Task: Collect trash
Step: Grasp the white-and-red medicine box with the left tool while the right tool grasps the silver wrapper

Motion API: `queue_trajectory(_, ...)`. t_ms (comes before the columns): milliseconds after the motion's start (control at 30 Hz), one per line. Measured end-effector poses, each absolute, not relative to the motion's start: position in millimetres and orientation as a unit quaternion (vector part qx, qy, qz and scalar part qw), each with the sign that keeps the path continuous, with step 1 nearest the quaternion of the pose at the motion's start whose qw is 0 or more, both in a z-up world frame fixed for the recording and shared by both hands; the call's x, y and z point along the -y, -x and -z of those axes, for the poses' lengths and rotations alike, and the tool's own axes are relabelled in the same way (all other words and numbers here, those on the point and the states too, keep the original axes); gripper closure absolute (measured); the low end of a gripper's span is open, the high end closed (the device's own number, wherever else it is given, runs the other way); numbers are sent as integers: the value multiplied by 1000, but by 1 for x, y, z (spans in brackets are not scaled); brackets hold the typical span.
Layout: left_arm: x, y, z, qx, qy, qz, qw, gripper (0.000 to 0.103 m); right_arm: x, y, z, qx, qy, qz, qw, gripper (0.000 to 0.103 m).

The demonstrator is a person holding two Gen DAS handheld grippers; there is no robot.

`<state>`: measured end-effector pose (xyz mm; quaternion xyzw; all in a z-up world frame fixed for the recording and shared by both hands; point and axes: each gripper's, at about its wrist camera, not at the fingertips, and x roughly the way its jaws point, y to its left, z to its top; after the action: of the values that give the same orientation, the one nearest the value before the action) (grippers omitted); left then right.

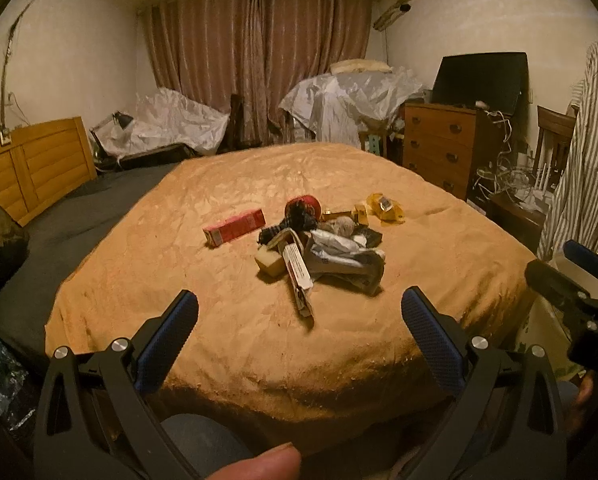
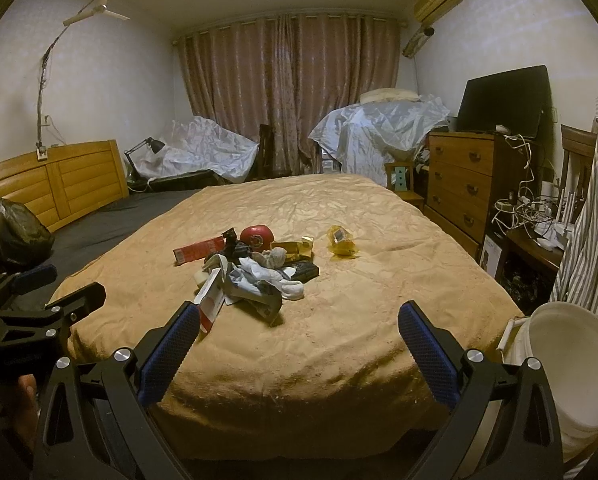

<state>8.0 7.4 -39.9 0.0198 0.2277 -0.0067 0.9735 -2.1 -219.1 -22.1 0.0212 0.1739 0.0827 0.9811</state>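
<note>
Left gripper (image 1: 299,316): jaws spread wide with nothing between them, held over the near edge of the bed, blue-padded fingers (image 1: 179,322) pointing toward 12 o'clock.
Right gripper (image 2: 299,320): jaws likewise spread and empty, held at the near edge of the bed; it also shows at 3 o'clock in the left wrist view.
Trash pile (image 1: 319,246): heaped on the blanket at 12 o'clock from the left gripper, well apart from both sets of fingers; from the right gripper it sits toward 11 o'clock.
Red carton (image 1: 234,227): lying flat at the pile's 10 o'clock, just beside it.
White-and-red box (image 1: 299,276): long and narrow, the nearest piece, its end pointing at 6 o'clock.
Crumpled white wrappers (image 2: 267,276): bunched in the middle of the pile.
Red round item (image 2: 257,237): at the far side of the pile.
Yellow wrapper (image 2: 341,240): apart from the pile at its 2 o'clock.
Tan blanket (image 1: 259,340): rumpled, covering the bed under everything.
White bucket (image 2: 571,364): off the bed at 4 o'clock of the right gripper.
Black bag (image 2: 13,228): on the dark sheet at 9 o'clock.
Wooden dresser (image 2: 461,184): against the wall at 2 o'clock.
</note>
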Motion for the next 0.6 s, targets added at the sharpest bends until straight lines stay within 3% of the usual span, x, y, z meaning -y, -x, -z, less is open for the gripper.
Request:
queue_trajectory(300,-18,-23,43,-256,-14,13,966,5,224,3,34,-182,-24,-82,979,4)
queue_trajectory(600,-45,-96,71,-341,25,24,940,5,225,-21,56,-217,-29,-90,972,4)
